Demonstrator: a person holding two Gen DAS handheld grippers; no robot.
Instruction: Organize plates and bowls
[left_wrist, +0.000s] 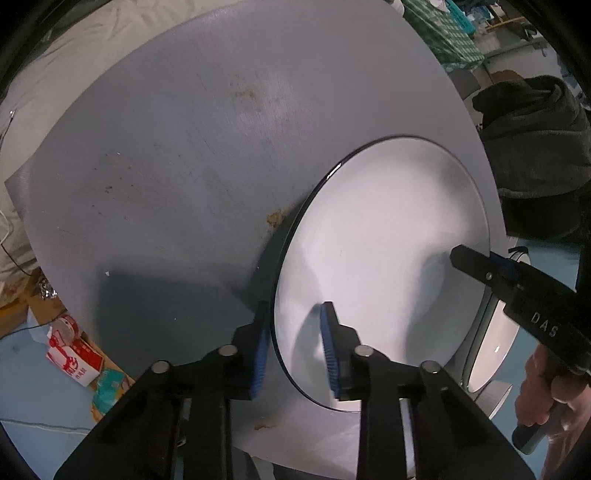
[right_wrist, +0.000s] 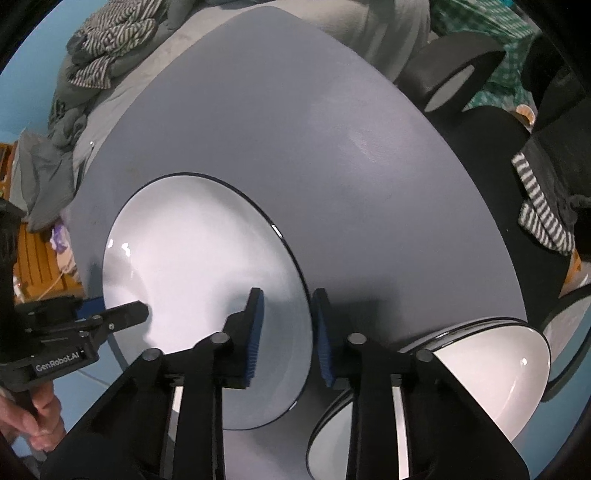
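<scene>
1. Two grippers are on one dish here: a white plate (left_wrist: 384, 258) with a thin dark rim, sitting on the round grey table (left_wrist: 166, 166), and we've got a gripper on each side of it.

2. Our left gripper (left_wrist: 295, 350) has its jaws partly open and straddling the plate's rim: one blue pad (left_wrist: 260, 363) outside over the table, the other inside over the white face. There's a clear gap on both sides, so we judge it's gripping nothing yet.

3. Our right gripper (right_wrist: 286, 338) mirrors that from the opposite edge. It's partly open too, with the rim running between its fingers and nothing clamped that we can see.

4. The relation that matters: the rim passes edge-on through each pair of jaws, running roughly along the fingers' line. The plate's body lies to the right of the left gripper and to the left of the right one. Neither hand is clearly nearer; both are already at the rim.

5. Whether the plate is flat on the table or tipped up a little, we cannot tell from these warped views.

6. Over by the right gripper, near the table's edge, we spot a white bowl (right_wrist: 495, 373) and what looks like another plate (right_wrist: 332, 439) just below it, which is likely where the dishes are being gathered.

7. Our call: closing on the rim comes next, and a thin, glossy edge could slip if the pads bite unevenly.
</scene>
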